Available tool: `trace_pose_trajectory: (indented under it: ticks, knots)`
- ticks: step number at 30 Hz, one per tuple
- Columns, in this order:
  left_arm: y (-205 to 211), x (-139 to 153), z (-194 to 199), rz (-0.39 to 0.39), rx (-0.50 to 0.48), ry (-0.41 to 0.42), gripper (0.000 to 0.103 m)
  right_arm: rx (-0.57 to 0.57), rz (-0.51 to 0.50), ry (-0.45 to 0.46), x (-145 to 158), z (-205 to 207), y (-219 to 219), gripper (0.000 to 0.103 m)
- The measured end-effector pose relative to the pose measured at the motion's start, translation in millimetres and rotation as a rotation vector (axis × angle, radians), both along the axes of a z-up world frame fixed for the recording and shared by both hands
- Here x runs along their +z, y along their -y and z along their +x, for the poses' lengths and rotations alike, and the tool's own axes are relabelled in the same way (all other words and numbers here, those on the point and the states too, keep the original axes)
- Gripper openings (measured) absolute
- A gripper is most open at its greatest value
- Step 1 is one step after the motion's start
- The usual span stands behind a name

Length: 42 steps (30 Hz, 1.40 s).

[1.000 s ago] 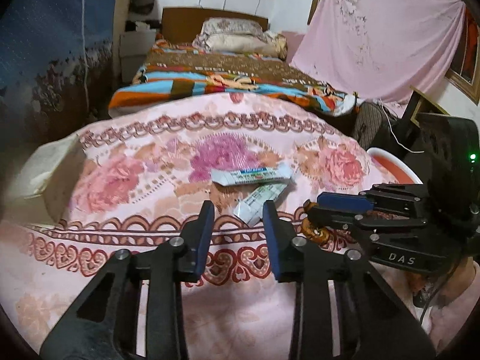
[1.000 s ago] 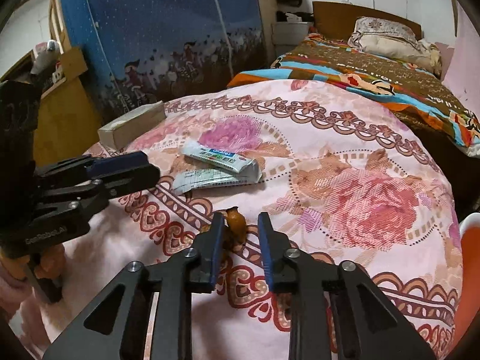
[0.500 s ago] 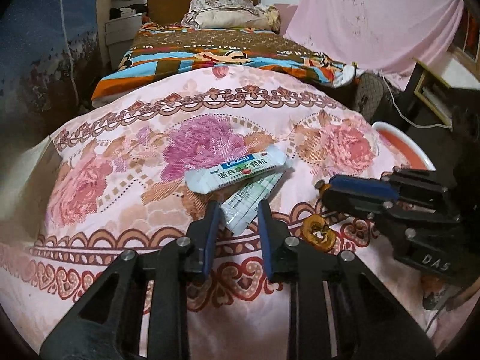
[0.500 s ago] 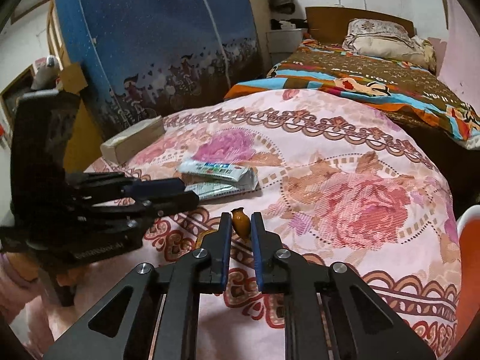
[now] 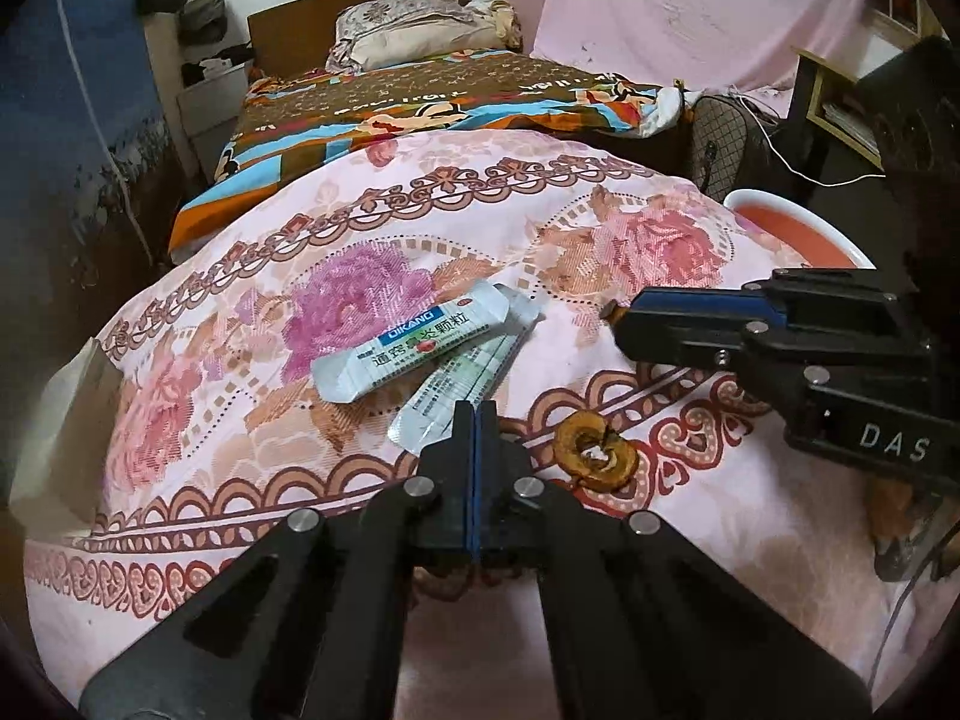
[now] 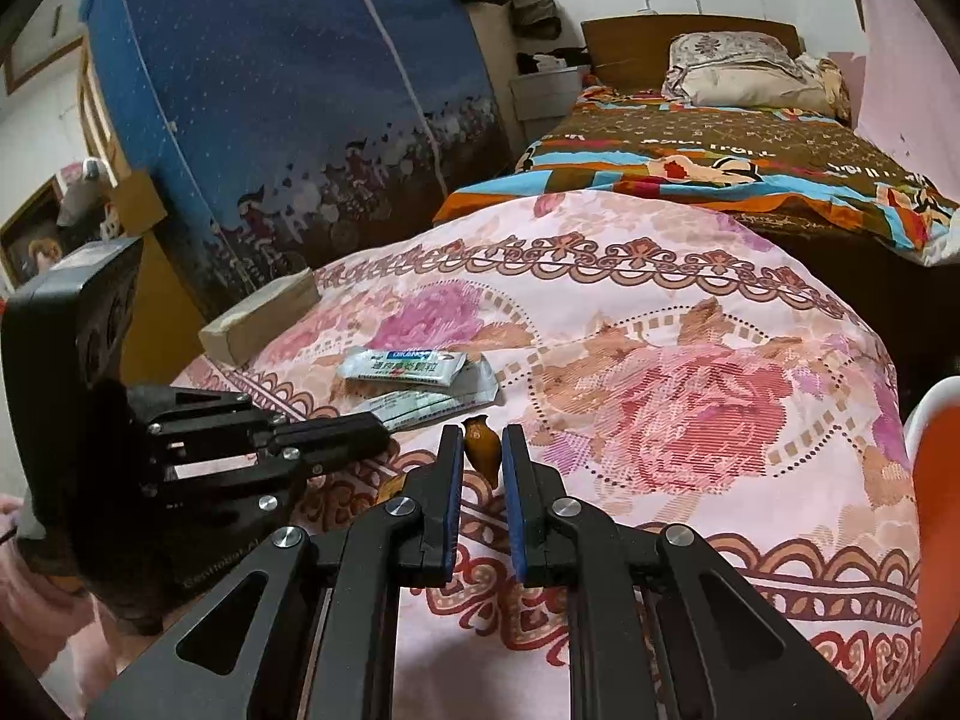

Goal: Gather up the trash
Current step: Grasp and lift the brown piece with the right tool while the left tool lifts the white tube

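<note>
1. A bench draped in a pink floral cloth (image 5: pixel 600 222) fills both wrist views; beyond it lies a bed (image 5: pixel 420 96) with a brown and striped cover, and a blue patterned hanging (image 6: pixel 288 90) stands to the left.
2. A red basin with a white rim (image 5: pixel 798 222) sits off the cloth's right edge.
3. A pale cardboard box (image 6: pixel 258 324) rests at the cloth's left edge.
4. The left gripper (image 5: pixel 474 420) has its fingers clenched tight, blue pads meeting; their tips sit at the near corner of the lower sachet (image 5: pixel 462 390), though whether that corner is pinched cannot be told.
5. The right gripper (image 6: pixel 482 450) has its fingers clamped on a small orange-brown scrap of peel (image 6: pixel 482 450), held upright between the pads just above the cloth.
6. A silver sachet with a blue label (image 5: pixel 414 348) lies flat on the cloth, overlapping the lower sachet, just ahead of the left fingers.
7. A dried, ring-shaped brown peel (image 5: pixel 594 456) lies on the cloth just right of the left fingers, under the right gripper's body.
</note>
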<state>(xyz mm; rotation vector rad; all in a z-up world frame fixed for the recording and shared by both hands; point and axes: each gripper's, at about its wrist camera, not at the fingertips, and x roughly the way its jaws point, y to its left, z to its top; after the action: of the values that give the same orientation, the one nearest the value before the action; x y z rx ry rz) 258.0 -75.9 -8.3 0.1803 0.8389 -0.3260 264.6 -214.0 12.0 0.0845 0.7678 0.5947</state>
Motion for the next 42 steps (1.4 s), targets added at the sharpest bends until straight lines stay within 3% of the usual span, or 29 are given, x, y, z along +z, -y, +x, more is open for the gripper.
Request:
trace_pose_trajectory:
  ticks: [4, 7, 8, 13, 15, 25, 32, 35, 42]
  knots:
    - [-6, 1, 5, -0.025, 0.023, -0.015, 0.000, -0.013, 0.007, 0.006, 2, -1, 3, 0.011]
    - [-11, 2, 9, -0.023, 0.044, -0.014, 0.024, -0.018, 0.011, 0.006, 1, -2, 5, 0.011]
    - [-11, 1, 11, -0.024, 0.033, -0.018, 0.026, -0.019, 0.012, 0.004, 1, -1, 5, 0.011]
    - [-1, -3, 16, 0.034, -0.025, -0.015, 0.021, -0.024, 0.023, -0.012, 0, 2, 8, 0.011]
    - [0, -4, 19, 0.030, -0.034, -0.022, 0.014, -0.026, 0.029, -0.017, -1, 3, 9, 0.011]
    - [-3, 1, 7, -0.010, -0.028, -0.004, 0.012, -0.032, 0.040, 0.006, 3, -1, 12, 0.011]
    - [-10, 28, -25, -0.166, 0.060, 0.139, 0.012, -0.053, 0.102, 0.118, 19, -19, 24, 0.011]
    - [-8, 40, -35, -0.248, 0.080, 0.202, 0.012, -0.070, 0.129, 0.204, 31, -32, 32, 0.011]
    - [13, 67, -56, -0.350, 0.101, 0.387, 0.012, -0.169, 0.151, 0.440, 56, -62, 57, 0.011]
